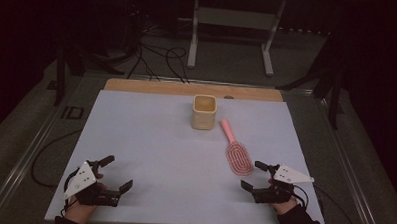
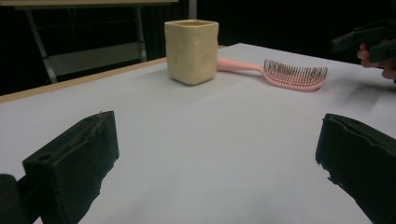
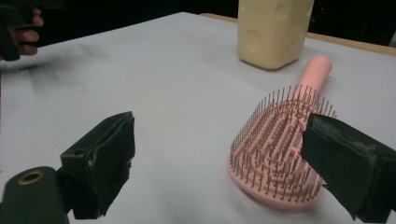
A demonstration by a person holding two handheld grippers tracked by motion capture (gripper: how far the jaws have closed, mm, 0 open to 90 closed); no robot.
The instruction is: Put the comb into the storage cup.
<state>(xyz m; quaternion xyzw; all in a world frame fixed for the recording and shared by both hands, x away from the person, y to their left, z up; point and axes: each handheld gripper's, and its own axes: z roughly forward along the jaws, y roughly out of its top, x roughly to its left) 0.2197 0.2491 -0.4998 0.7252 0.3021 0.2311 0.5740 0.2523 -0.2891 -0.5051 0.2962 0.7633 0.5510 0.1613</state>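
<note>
The pink hairbrush (image 1: pixel 235 151) is laid flat on the white tabletop (image 1: pixel 160 155), bristles up, right of centre. Its long axis is run from the bristle head at the near end up to the handle at the far end, w/ the handle tip angled toward, and just beside, the cream square cup (image 1: pixel 204 112); in the high view a small gap is seen betw. the two. The head is found just ahead and slightly inboard of the right claw (image 1: pixel 250 175), so that claw is judged much the nearer; its jaws are spread wide w/ nothing pinched. In the right gripper view the brush head (image 3: pixel 275 154) is seen partly behind the right-hand jaw, not centred betw. the jaws, so a small sideways shift is prob. needed before closing. The left claw (image 1: pixel 118 173) is held well apart at the near left corner, also spread and empty. Open room is left all round the brush except at the cup end; the tabletop's right edge is near but not crowding.
</note>
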